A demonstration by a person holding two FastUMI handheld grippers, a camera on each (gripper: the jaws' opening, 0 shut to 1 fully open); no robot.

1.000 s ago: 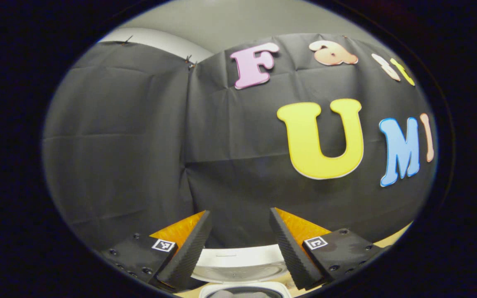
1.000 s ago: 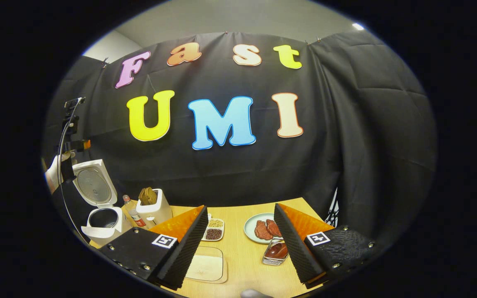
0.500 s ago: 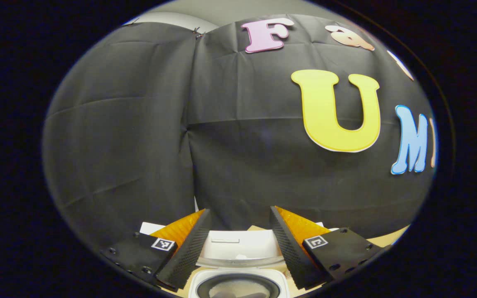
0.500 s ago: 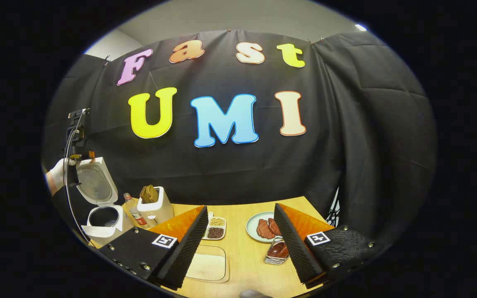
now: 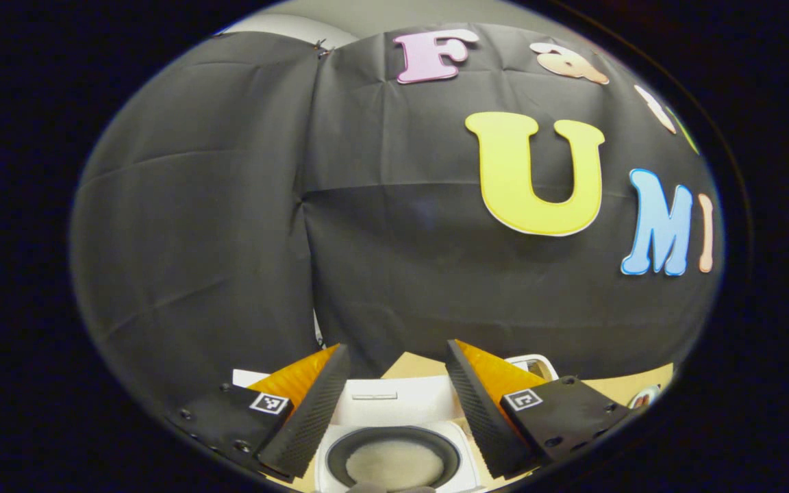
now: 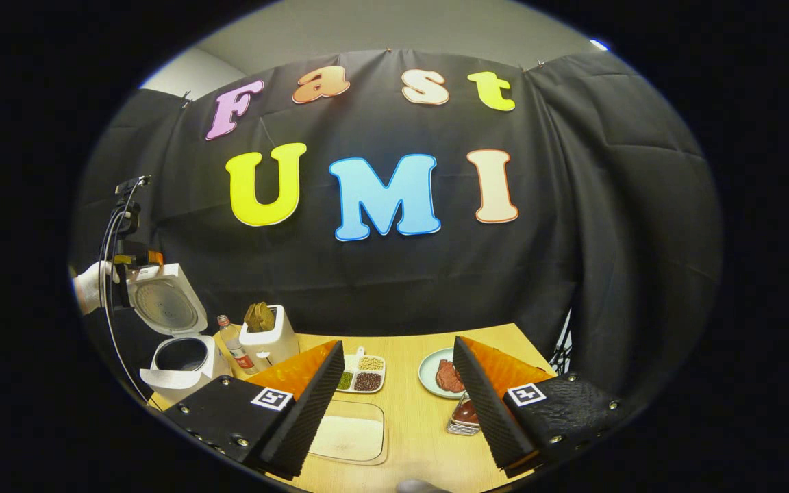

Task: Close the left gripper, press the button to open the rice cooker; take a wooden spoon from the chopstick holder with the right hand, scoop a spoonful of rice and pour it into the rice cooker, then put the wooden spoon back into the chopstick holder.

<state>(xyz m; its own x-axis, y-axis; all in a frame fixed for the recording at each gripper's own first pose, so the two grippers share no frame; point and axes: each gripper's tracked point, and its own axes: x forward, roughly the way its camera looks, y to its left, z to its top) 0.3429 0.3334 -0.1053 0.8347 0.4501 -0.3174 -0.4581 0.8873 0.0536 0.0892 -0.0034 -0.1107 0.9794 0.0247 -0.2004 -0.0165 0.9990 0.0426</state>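
— Black cloth behind; where's your right hand-held gripper (image 6: 394, 404)?
— Mine hangs released above the desk (image 6: 415, 356). Rice cooker (image 6: 179, 356) stands lid-up, far left.
— Next?
— I'd approach the chopstick holder squarely; I can't pick it out.

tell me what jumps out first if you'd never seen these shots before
The white rice cooker at the table's far left stands out, its lid flipped up and its dark pot open below the left gripper. The right gripper hangs open over the wooden table, above a clear tray of rice. Behind it sit a white holder with wooden utensils, a divided dish of beans and a plate of meat.
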